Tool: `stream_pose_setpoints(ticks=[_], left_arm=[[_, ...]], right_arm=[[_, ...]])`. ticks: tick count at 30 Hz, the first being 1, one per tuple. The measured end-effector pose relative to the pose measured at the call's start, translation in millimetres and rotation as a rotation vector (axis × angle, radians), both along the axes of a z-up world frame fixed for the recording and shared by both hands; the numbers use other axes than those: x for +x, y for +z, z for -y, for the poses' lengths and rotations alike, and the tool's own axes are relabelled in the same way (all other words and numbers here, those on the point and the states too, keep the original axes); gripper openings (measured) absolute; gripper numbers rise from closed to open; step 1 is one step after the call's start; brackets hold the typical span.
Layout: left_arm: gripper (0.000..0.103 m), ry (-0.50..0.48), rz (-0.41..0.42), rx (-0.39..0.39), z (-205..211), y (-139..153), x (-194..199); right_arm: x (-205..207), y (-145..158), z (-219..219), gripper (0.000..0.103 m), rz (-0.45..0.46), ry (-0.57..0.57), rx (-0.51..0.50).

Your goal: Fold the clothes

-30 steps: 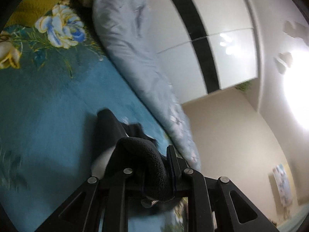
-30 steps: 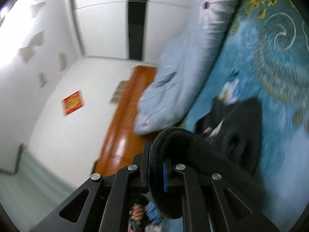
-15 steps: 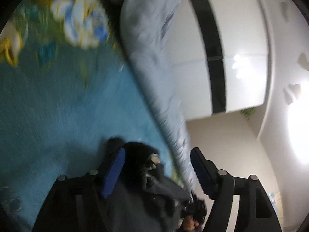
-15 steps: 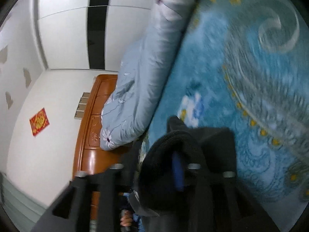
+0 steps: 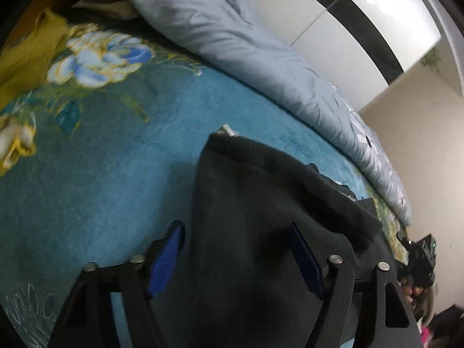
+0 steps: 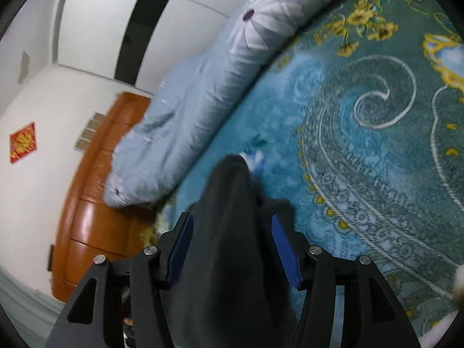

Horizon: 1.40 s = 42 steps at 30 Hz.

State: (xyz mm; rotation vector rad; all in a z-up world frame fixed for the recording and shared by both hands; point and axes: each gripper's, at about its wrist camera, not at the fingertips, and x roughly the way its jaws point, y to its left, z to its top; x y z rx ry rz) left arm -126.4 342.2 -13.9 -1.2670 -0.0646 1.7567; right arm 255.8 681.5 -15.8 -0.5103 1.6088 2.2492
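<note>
A black fleece garment (image 5: 261,217) lies on the blue floral bedspread (image 5: 101,174). In the left wrist view my left gripper (image 5: 237,255) is open, its blue pads (image 5: 166,256) standing apart on either side of the garment's folded edge. In the right wrist view my right gripper (image 6: 230,249) is also open, its blue pads (image 6: 285,250) wide on both sides of a raised ridge of the same black garment (image 6: 229,232). Neither gripper pinches the cloth. A small white cord tip (image 5: 227,130) shows at the garment's far corner.
A light blue quilt (image 5: 261,58) lies rolled along the far side of the bed, also in the right wrist view (image 6: 203,101). A wooden headboard (image 6: 87,217) stands beyond it. A white wardrobe with a black stripe (image 6: 139,23) lines the wall. My right gripper's body (image 5: 420,255) shows in the left view.
Both grippers were shut on the black garment a second ago; they have opened and let it go. The garment now rests on the bedspread between the open jaws.
</note>
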Motion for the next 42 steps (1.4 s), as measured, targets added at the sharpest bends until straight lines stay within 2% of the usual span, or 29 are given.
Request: stream_pose_setpoints(ticks=[1, 3, 4, 5, 6, 7, 8, 9, 10, 11, 13, 16, 17, 20, 22, 24, 26, 28, 31, 32, 33, 34, 35, 36, 37, 39, 40, 42], left_arm=[[0.051, -0.008, -0.016, 0.004, -2.7, 2.3, 0.8], [0.031, -0.023, -0.048, 0.009, -2.4, 8.5, 3.1], [0.027, -0.028, -0.065, 0.003, -3.6, 9.0, 3.1], [0.016, -0.028, -0.079, -0.010, -3.7, 8.6, 2.3], [0.012, -0.028, -0.093, -0.024, -3.6, 8.1, 1.5], [0.012, -0.025, -0.093, -0.029, -4.4, 9.9, 0.5], [0.011, -0.017, -0.083, -0.018, -2.7, 10.2, -0.8], [0.011, -0.009, -0.073, -0.005, -0.7, 10.3, -2.2], [0.011, 0.000, -0.067, 0.015, 2.3, 12.1, -3.3], [0.011, 0.007, -0.078, 0.039, 4.5, 18.7, -4.0], [0.010, 0.022, -0.102, 0.087, 8.7, 32.3, -5.4], [0.010, 0.029, -0.157, 0.173, 12.5, 57.1, -4.7], [0.010, 0.028, -0.179, 0.180, 10.5, 61.9, -4.6], [0.010, 0.027, -0.231, 0.101, -5.7, 52.1, -9.8], [0.010, 0.036, -0.185, 0.023, -13.5, 24.5, -20.1], [0.011, 0.050, -0.130, -0.015, -12.1, 2.2, -26.8], [0.012, 0.050, -0.077, -0.028, -8.6, -17.1, -30.6], [0.015, 0.049, -0.051, -0.033, -7.7, -22.4, -30.5], [0.015, 0.049, -0.007, 0.000, -2.9, -20.7, -28.8], [0.022, 0.050, 0.010, 0.024, 0.6, -17.2, -28.0], [0.033, 0.053, 0.029, 0.045, 7.0, -14.3, -26.6], [0.040, 0.055, 0.049, 0.066, 13.6, -11.5, -25.3], [0.054, 0.058, 0.068, 0.086, 20.2, -8.6, -24.0], [0.059, 0.059, 0.067, 0.096, 28.2, -6.0, -20.9], [0.065, 0.060, 0.066, 0.105, 36.3, -3.4, -17.7], [0.080, 0.062, 0.044, 0.103, 51.3, 0.7, -10.9], [0.083, 0.053, 0.042, 0.098, 57.8, 0.2, -5.9], [0.086, 0.022, 0.065, 0.090, 68.7, -3.0, 3.8]], right_arm=[[-4.2, -2.0, -0.3, 0.058, 0.003, 0.014, -0.001], [-11.7, -2.7, -1.0, 0.058, -0.006, 0.034, -0.004], [-17.6, -1.9, -0.7, 0.058, -0.011, 0.046, -0.003], [-24.0, -0.4, 0.7, 0.058, -0.013, 0.060, 0.002], [-30.5, 0.9, 2.1, 0.057, -0.012, 0.075, 0.009], [-37.1, 1.7, 4.1, 0.055, 0.003, 0.089, 0.021], [-42.9, 3.0, 6.6, 0.046, 0.025, 0.102, 0.039], [-48.9, 5.2, 9.9, 0.027, 0.060, 0.122, 0.063], [-53.8, 7.8, 13.0, 0.015, 0.090, 0.139, 0.087], [-55.5, 11.5, 15.6, 0.012, 0.105, 0.146, 0.111], [-54.4, 23.8, 20.4, 0.011, 0.097, 0.149, 0.164], [-42.3, 52.5, 24.1, 0.007, -0.010, 0.130, 0.257], [-38.9, 60.6, 24.9, 0.006, -0.029, 0.119, 0.292], [-35.9, 60.5, 18.2, 0.006, 0.008, 0.080, 0.320], [-35.5, 37.8, 7.7, 0.006, 0.070, 0.054, 0.260], [-33.4, 12.4, 0.2, 0.006, 0.105, 0.038, 0.186], [-29.8, -6.3, -2.3, 0.006, 0.100, 0.035, 0.132], [-26.6, -23.3, -4.4, 0.006, 0.096, 0.031, 0.083], [-29.0, -22.4, -3.4, 0.007, 0.107, 0.045, 0.096], [-29.5, -20.8, -3.0, 0.010, 0.112, 0.050, 0.102], [-27.5, -18.4, -2.6, 0.012, 0.114, 0.047, 0.107], [-23.1, -15.9, -1.7, 0.018, 0.109, 0.043, 0.107], [-18.0, -13.4, -0.7, 0.035, 0.102, 0.038, 0.105], [-11.0, -11.8, 1.6, 0.049, 0.085, 0.037, 0.097], [-5.7, -11.1, 5.8, 0.053, 0.067, 0.042, 0.083], [7.1, -10.7, 16.2, 0.055, 0.053, 0.059, 0.066], [13.9, -11.4, 21.6, 0.056, 0.053, 0.067, 0.057], [24.7, -16.6, 30.7, 0.074, 0.038, 0.078, 0.017]])
